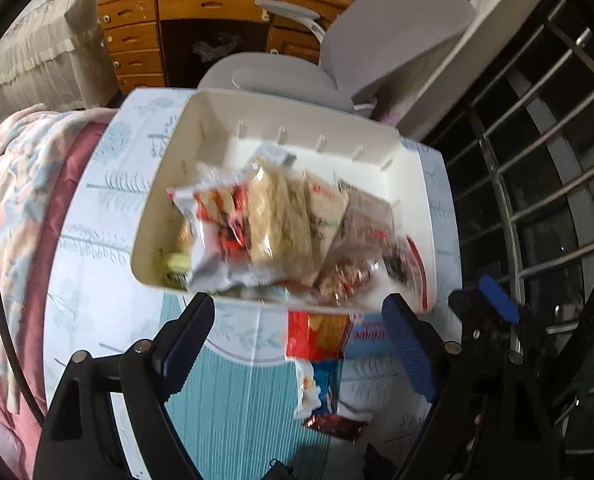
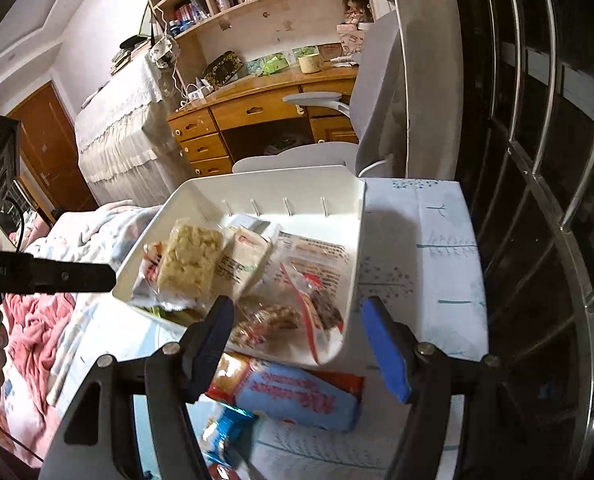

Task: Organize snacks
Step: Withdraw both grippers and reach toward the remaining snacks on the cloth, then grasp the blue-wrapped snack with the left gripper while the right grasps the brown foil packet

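**Bin mostly filled, a few packets left outside**

The white bin point(image 1: 413, 184) on the table point(image 1: 97, 264) already holds most snack packets point(image 1: 281, 224). Just before its near rim lie the leftover packets point(image 2: 297, 396), unsorted. Left gripper point(image 1: 297, 320) and right gripper point(image 2: 297, 344) hover there, both spread wide and empty.

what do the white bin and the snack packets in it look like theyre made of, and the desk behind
White bin: likely moulded plastic, smooth matte walls with small ribs inside.
Snack packets: thin glossy plastic film, crinkled, partly clear so the food shows.
Desk: looks like varnished wood, orange-brown with a slight sheen; veneer can't be ruled out.
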